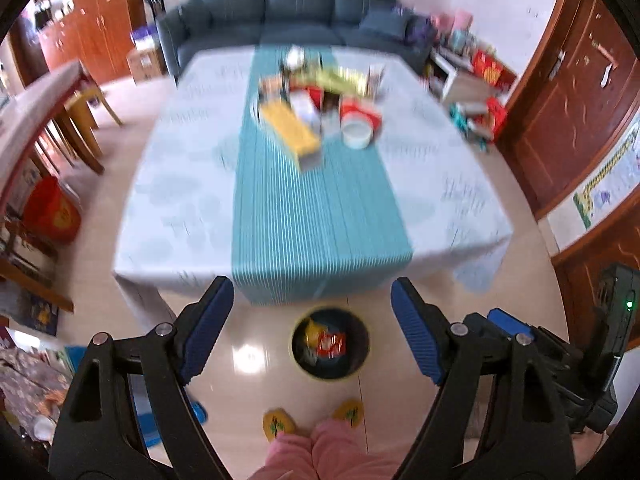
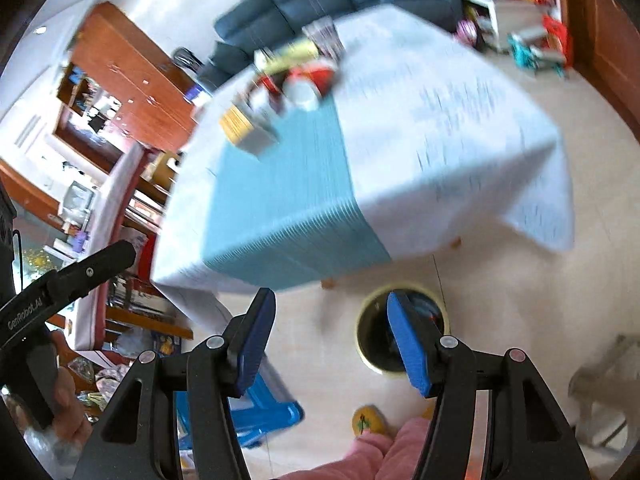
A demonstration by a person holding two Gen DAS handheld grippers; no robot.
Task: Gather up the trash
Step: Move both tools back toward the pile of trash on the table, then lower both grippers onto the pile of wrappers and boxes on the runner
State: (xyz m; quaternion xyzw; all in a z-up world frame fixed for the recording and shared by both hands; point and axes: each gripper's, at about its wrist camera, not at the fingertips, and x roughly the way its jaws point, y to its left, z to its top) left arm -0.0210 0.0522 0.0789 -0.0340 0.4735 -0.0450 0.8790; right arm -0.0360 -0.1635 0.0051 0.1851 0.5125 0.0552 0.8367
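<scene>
A pile of trash (image 1: pixel 316 96) lies at the far end of the table: a long yellow box (image 1: pixel 290 128), a red and white cup (image 1: pixel 358 122) on its side, wrappers and small cartons. The pile also shows in the right wrist view (image 2: pixel 288 80). A round dark bin (image 1: pixel 330 344) with a yellow rim stands on the floor below the table's near edge, with wrappers inside; it also shows in the right wrist view (image 2: pixel 374 332). My left gripper (image 1: pixel 312 332) is open and empty above the bin. My right gripper (image 2: pixel 330 344) is open and empty, beside the bin.
The table (image 1: pixel 180 200) has a pale cloth with a teal striped runner (image 1: pixel 316 216). A dark sofa (image 1: pixel 296 8) stands behind it. Wooden chairs (image 1: pixel 76 128) are at the left, a blue plastic stool (image 2: pixel 264 412) is on the floor, and boxes (image 1: pixel 480 80) are at the right.
</scene>
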